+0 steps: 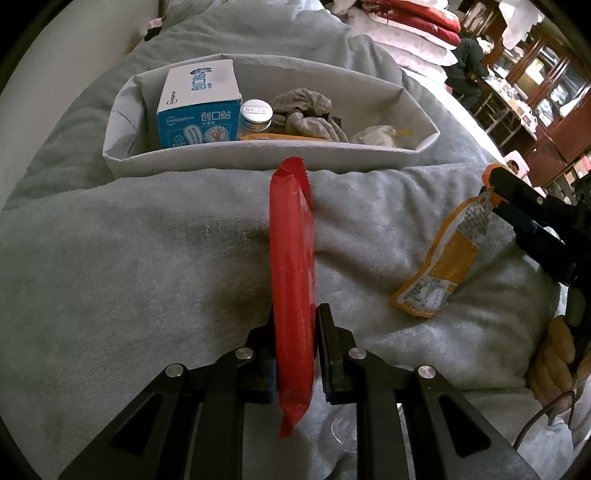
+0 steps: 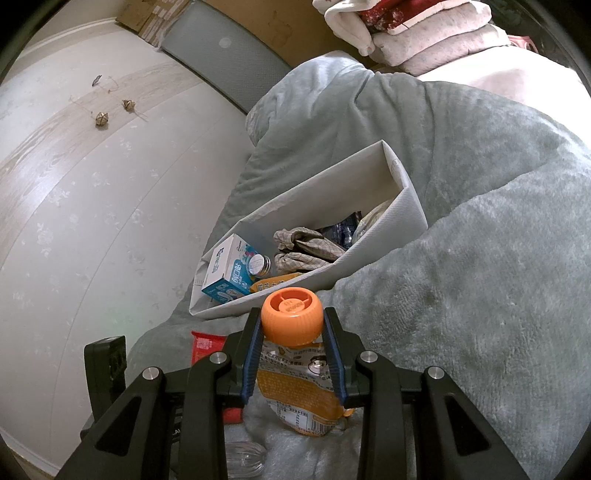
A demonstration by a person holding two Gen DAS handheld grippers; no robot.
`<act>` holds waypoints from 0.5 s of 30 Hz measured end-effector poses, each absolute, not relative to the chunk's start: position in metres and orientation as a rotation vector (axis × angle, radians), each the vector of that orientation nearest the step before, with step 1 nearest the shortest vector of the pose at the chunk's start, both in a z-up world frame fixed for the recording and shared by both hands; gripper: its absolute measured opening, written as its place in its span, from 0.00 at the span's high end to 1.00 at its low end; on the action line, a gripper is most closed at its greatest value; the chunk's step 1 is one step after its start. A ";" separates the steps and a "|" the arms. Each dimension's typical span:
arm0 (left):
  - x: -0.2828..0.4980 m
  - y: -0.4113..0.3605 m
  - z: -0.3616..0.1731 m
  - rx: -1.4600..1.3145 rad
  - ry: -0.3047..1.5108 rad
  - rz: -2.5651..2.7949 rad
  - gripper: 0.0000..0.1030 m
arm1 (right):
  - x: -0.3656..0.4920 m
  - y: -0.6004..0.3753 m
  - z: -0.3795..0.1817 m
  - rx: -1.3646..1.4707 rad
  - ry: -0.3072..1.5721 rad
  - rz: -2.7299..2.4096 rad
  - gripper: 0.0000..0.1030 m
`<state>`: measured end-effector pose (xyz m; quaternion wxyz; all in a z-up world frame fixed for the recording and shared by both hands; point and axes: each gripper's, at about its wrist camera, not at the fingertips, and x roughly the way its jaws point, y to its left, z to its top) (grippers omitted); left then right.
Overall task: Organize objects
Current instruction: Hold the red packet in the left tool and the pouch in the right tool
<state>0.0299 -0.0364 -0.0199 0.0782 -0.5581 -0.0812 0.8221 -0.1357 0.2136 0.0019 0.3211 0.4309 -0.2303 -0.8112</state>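
Note:
My left gripper (image 1: pixel 295 317) is shut on a long red snack packet (image 1: pixel 291 266) and holds it on edge above the grey blanket, its far end near the white fabric bin (image 1: pixel 258 158). My right gripper (image 2: pixel 291 317) is shut on the orange cap of a yellow spout pouch (image 2: pixel 299 391). The pouch (image 1: pixel 439 266) hangs from that gripper (image 1: pixel 493 188) at the right of the left wrist view. The bin (image 2: pixel 369 258) lies just beyond the cap in the right wrist view. The red packet (image 2: pixel 207 347) shows at lower left there.
The bin holds a blue plaster box (image 1: pixel 197 107), a metal-lidded jar (image 1: pixel 256 114), crumpled checked cloth (image 1: pixel 306 114) and an orange packet (image 1: pixel 284 137). A clear plastic item (image 2: pixel 243 458) lies on the blanket (image 2: pixel 461 295). Folded bedding (image 2: pixel 413 33) is stacked behind. A wall (image 2: pixel 92 221) is at left.

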 end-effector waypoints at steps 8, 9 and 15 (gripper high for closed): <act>0.029 -0.036 -0.020 -1.670 -0.246 2.460 0.83 | -0.135 0.213 0.002 1.133 -0.605 -2.131 0.70; 0.029 -0.037 -0.021 -1.669 -0.251 2.459 0.83 | -0.135 0.213 0.002 1.133 -0.605 -2.131 0.70; 0.029 -0.039 -0.022 -1.668 -0.266 2.455 0.83 | -0.135 0.213 0.002 1.133 -0.606 -2.130 0.70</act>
